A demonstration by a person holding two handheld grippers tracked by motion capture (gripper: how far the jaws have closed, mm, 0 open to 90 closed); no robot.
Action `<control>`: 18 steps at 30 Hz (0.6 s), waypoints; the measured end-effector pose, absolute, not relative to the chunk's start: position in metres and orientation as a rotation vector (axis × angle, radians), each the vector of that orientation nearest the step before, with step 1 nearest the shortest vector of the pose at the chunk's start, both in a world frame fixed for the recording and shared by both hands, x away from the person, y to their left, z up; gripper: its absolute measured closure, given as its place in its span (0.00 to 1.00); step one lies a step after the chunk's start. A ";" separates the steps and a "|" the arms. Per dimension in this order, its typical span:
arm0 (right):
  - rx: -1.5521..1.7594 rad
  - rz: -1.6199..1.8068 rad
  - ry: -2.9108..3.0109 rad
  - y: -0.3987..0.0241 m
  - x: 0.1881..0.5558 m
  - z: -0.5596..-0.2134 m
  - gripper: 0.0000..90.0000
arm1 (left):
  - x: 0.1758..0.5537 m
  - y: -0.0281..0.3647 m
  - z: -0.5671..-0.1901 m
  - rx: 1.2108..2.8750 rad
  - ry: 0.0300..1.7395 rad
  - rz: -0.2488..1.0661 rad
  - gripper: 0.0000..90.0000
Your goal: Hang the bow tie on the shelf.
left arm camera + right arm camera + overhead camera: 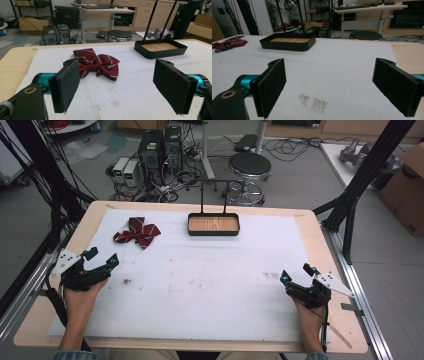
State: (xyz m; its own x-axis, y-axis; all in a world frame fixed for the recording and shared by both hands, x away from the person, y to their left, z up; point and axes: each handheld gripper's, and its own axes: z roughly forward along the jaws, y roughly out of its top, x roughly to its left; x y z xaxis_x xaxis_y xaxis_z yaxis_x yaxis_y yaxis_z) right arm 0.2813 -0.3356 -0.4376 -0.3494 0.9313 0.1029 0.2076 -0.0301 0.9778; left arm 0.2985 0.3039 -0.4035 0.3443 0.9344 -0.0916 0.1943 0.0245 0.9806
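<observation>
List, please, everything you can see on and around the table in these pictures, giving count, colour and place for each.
bow tie: one, dark red with thin pale stripes, far left of the white mat.
tray: one, black with a wooden floor and an upright black rack, far middle of the mat.
mat: one, white and lightly stained, covering most of the table.
table: one, pale wood, edges showing around the mat.
stool: one, black round seat, on the floor beyond the table.
computer towers: two, black, on the floor beyond the table.
left gripper: one, black, near left, jaws apart.
right gripper: one, black, near right, jaws apart.
</observation>
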 end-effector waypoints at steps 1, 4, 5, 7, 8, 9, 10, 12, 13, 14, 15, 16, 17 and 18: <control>1.211 1.431 1.603 -0.336 0.282 -0.438 0.12 | 0.299 0.303 -0.404 1.451 1.094 0.801 0.24; 1.215 1.429 1.608 -0.335 0.281 -0.438 0.12 | 0.301 0.301 -0.404 1.458 1.087 0.801 0.24; 1.212 1.427 1.611 -0.335 0.281 -0.438 0.12 | 0.302 0.301 -0.405 1.468 1.083 0.803 0.24; 1.213 1.424 1.613 -0.335 0.281 -0.438 0.12 | 0.304 0.300 -0.405 1.484 1.073 0.806 0.25; 1.213 1.424 1.613 -0.335 0.281 -0.438 0.12 | 0.305 0.300 -0.405 1.492 1.070 0.810 0.25; 1.216 1.423 1.614 -0.335 0.281 -0.438 0.12 | 0.308 0.300 -0.405 1.500 1.056 0.812 0.26; 1.216 1.424 1.614 -0.335 0.282 -0.438 0.12 | 0.310 0.300 -0.404 1.511 1.047 0.807 0.27; 1.214 1.424 1.613 -0.335 0.282 -0.438 0.12 | 0.315 0.301 -0.404 1.526 1.032 0.805 0.29; 1.214 1.426 1.616 -0.335 0.282 -0.438 0.12 | 0.322 0.303 -0.405 1.544 1.014 0.780 0.31; 1.214 1.426 1.616 -0.335 0.282 -0.438 0.12 | 0.322 0.303 -0.405 1.544 1.014 0.780 0.32; 1.219 1.423 1.619 -0.335 0.282 -0.438 0.12 | 0.332 0.305 -0.407 1.552 1.037 0.776 0.32; 1.219 1.426 1.617 -0.335 0.282 -0.438 0.12 | 0.332 0.305 -0.407 1.552 1.037 0.776 0.32; 1.219 1.426 1.617 -0.335 0.282 -0.438 0.12 | 0.338 0.305 -0.409 1.557 1.040 0.766 0.32; 1.224 1.423 1.620 -0.335 0.282 -0.438 0.12 | 0.350 0.305 -0.412 1.581 1.058 0.772 0.32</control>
State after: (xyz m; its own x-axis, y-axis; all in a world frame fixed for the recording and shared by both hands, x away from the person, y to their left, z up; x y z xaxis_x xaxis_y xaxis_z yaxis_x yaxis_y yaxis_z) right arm 0.2821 -0.3350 -0.4385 -0.3525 0.9299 0.1047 0.2239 -0.0248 0.9743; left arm 0.3503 0.3048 -0.4116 0.4044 0.9140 -0.0325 0.2476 -0.0752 0.9659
